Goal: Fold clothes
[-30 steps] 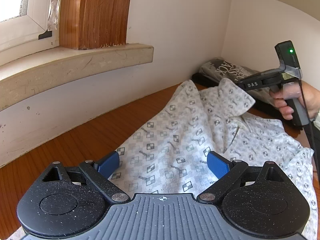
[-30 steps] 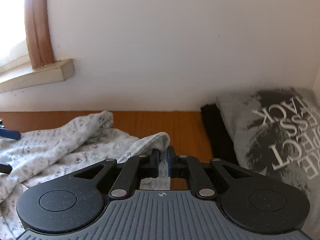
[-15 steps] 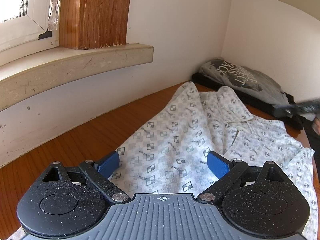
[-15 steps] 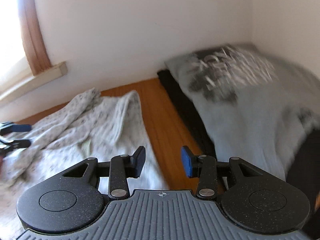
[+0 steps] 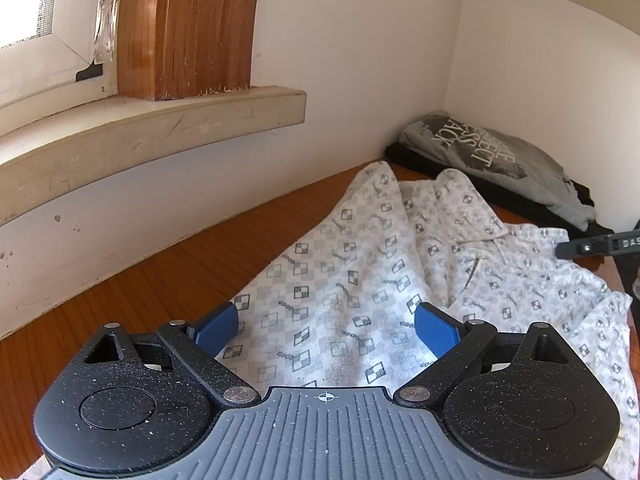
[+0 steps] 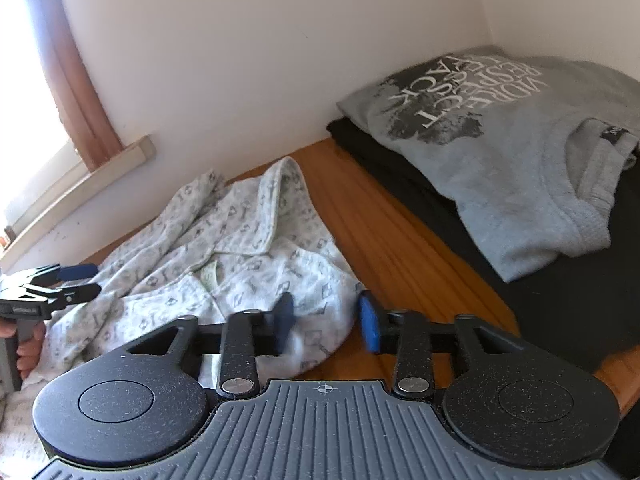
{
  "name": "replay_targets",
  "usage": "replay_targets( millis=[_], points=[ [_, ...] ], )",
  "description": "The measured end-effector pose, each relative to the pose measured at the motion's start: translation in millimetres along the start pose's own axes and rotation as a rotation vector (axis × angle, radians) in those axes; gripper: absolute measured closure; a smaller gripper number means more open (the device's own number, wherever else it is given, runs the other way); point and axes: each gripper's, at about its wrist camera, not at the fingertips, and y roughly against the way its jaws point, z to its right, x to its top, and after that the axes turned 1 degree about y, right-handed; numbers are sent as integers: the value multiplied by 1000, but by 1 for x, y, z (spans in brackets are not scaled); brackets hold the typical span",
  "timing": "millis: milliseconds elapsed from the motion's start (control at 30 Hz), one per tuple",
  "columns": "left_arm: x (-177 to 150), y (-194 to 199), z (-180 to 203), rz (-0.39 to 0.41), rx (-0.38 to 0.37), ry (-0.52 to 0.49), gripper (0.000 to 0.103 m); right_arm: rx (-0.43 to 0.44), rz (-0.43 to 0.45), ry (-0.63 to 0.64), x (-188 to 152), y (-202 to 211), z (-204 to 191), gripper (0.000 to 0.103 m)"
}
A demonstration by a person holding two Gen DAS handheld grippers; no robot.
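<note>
My left gripper (image 5: 326, 330) hangs with fingers wide apart above the patterned shirt (image 5: 360, 280); my right gripper's (image 6: 326, 322) fingers, just narrowing, straddle its near edge on the worktop (image 6: 384, 232), gripping nothing.

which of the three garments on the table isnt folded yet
The white patterned shirt, lying spread and rumpled on the wooden table. The grey printed sweatshirt is folded and stacked on the black garment in the corner.

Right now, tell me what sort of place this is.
Likely a room in a home: a wooden table in a wall corner beside a window sill, with a patterned shirt spread out and folded clothes stacked nearby.
</note>
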Motion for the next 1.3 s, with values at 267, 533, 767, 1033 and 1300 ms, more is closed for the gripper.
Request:
replay_targets(
  millis=[267, 533, 767, 1033, 1300],
  points=[
    [-1, -1, 2, -8, 11, -14, 6, 16, 58, -14, -6, -4, -1, 77],
    [0, -9, 11, -55, 80, -52, 4, -19, 144, 33, -17, 5, -1, 95],
    [28, -10, 29, 4, 104, -98, 17, 1, 167, 52, -26, 1, 3, 94],
    [79, -78, 59, 10, 0, -137, 76, -23, 170, 137, -28, 0, -8, 93],
    [76, -124, 55, -71, -18, -104, 82, -6, 168, 130, -27, 1, -4, 92]
  ],
)
